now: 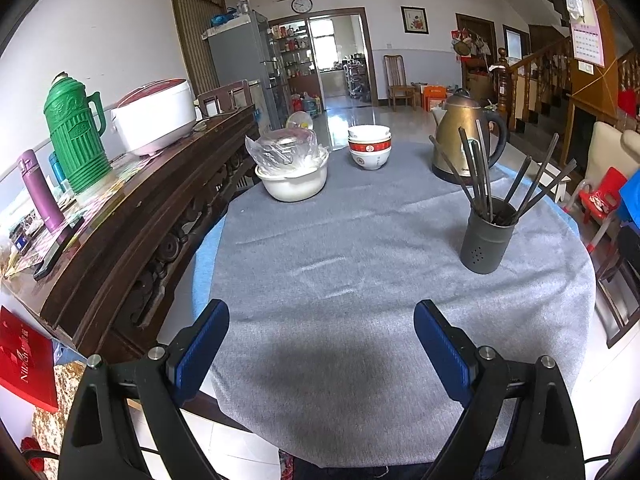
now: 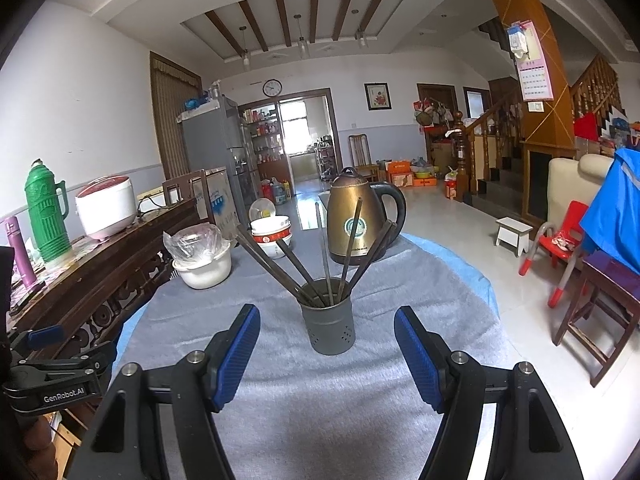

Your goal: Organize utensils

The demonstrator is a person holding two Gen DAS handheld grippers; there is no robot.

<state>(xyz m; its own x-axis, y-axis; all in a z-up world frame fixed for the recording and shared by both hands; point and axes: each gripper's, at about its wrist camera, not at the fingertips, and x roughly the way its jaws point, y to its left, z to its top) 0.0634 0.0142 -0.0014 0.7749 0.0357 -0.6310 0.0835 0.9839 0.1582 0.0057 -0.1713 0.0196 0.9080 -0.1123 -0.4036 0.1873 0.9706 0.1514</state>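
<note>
A dark grey utensil holder [image 1: 485, 236] stands upright on the grey table cloth [image 1: 360, 240], right of centre. Several dark chopsticks [image 1: 480, 172] stand fanned out in it. In the right wrist view the holder [image 2: 330, 320] sits just ahead, between my fingers, with the chopsticks [image 2: 320, 256] leaning left and right. My left gripper [image 1: 322, 312] is open and empty above the near part of the cloth, left of the holder. My right gripper [image 2: 327, 318] is open and empty, close in front of the holder. The left gripper [image 2: 52, 364] shows at the left edge of the right wrist view.
A brass kettle [image 1: 466, 136] stands behind the holder. Stacked bowls [image 1: 369, 152] and a white bowl with a plastic bag [image 1: 292, 172] sit at the far side. A wooden sideboard [image 1: 140, 216] with a green thermos [image 1: 74, 132] and rice cooker [image 1: 154, 116] runs along the left.
</note>
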